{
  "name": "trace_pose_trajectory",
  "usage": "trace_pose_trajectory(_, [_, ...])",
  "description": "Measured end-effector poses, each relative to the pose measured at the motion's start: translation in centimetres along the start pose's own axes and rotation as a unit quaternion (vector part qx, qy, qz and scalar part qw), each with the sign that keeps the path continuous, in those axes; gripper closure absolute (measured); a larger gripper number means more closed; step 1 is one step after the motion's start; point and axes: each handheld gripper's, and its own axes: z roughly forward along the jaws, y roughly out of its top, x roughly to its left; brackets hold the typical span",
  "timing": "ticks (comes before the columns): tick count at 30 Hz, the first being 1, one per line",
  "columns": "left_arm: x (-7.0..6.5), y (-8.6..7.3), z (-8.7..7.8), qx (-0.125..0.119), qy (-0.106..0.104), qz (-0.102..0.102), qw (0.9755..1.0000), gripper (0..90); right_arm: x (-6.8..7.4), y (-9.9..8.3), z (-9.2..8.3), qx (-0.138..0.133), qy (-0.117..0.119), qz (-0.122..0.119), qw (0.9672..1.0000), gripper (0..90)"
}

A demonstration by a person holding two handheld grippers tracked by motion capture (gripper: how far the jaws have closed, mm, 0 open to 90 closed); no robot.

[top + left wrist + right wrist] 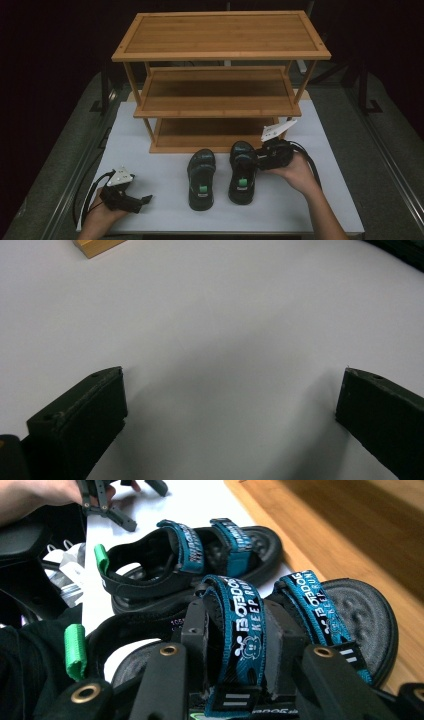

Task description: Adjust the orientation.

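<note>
Writing on the straps: in the right gripper view the teal straps of the near sandal (280,630) read "BOBDOG" in mirrored letters over "KEEP RUN", with a small cartoon face printed below; the far sandal (195,560) carries the same teal straps, its lettering too small to read.
Other marks: each sandal has a green pull tab at the heel, and a white-striped tag sits at the foot of the near strap.
Right gripper: the right gripper (260,155) has its two black jaws closed on the middle strap of the near sandal, one jaw against each side of the strap.
Near sandal, from the fingers: the strap stands between the right fingers (197,630); the toe end lies beyond them, the heel tab to their left.
Far sandal, from the fingers: just beyond the gripped sandal, beside it but not touching the jaws.
Left gripper: the left gripper (142,200) rests with jaws spread wide, bare white table (225,330) between them.
Sandals, from the left fingers: well apart, off to the side the jaws point toward.
Shelf: a three-tier wooden rack (220,50) stands just past the toes of both sandals; a corner of it shows beyond the left fingers (90,410).
</note>
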Motion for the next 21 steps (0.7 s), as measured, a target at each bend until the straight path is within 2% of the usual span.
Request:
trace_pose_trajectory(12, [0.0, 0.0, 0.0, 0.000, 0.000, 0.000, 1.0000, 0.0, 0.2, 0.8, 3.3, 0.019, 0.030, -0.012, 0.9993, 67.0])
trace_pose_trajectory(21, [0.0, 0.0, 0.0, 0.001, 0.000, 0.001, 1.0000, 0.0, 0.0, 0.6, 4.6, 0.024, 0.037, -0.006, 0.9990, 67.0])
